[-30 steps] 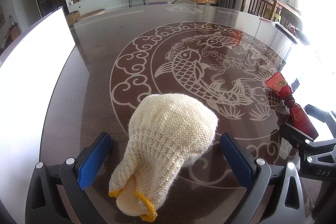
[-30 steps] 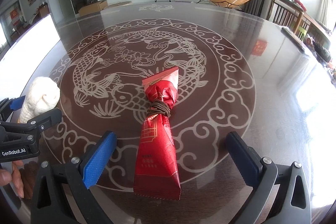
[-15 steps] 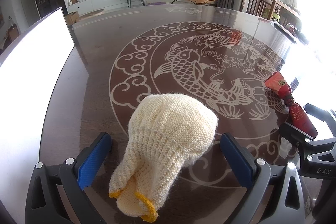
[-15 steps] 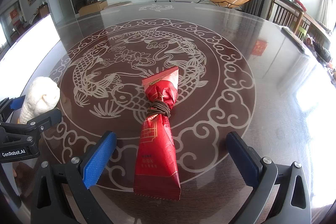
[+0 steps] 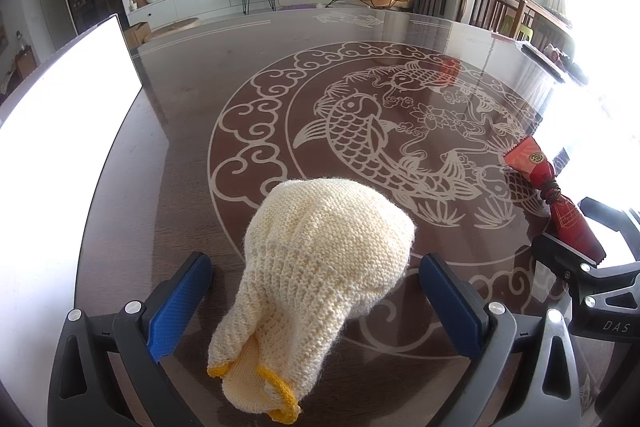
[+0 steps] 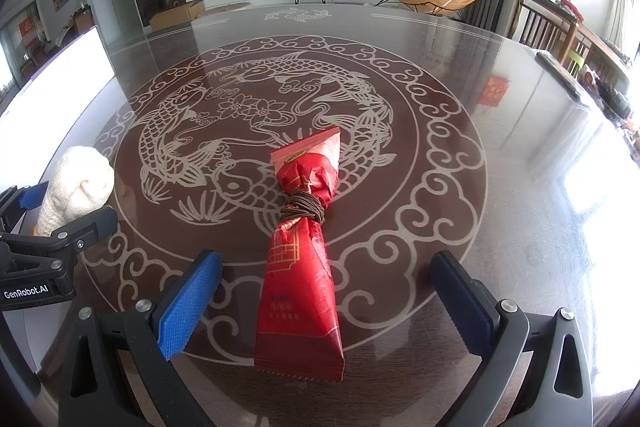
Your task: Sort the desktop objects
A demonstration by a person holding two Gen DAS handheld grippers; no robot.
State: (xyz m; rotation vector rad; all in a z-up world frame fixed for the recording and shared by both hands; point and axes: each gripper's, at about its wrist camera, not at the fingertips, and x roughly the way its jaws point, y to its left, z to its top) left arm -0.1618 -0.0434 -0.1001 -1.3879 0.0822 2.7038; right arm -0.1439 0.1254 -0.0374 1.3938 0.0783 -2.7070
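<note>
A cream knitted pouch (image 5: 320, 275) with a yellow-edged mouth lies on the dark table, between the wide-apart blue pads of my left gripper (image 5: 316, 291), which is open and not touching it. A red foil packet (image 6: 302, 251) tied in the middle with brown cord lies lengthwise between the spread fingers of my right gripper (image 6: 326, 291), open too. The right wrist view catches the pouch (image 6: 78, 187) at far left behind the left gripper's black frame. In the left wrist view the red packet (image 5: 556, 203) shows at far right.
The round glass-topped table (image 6: 460, 107) bears a pale fish and cloud pattern. A bright white board (image 5: 60, 131) stands along its left side. Dark items lie at the table's far right edge (image 6: 608, 91). Beyond are a TV unit, an orange lounge chair and wooden chairs.
</note>
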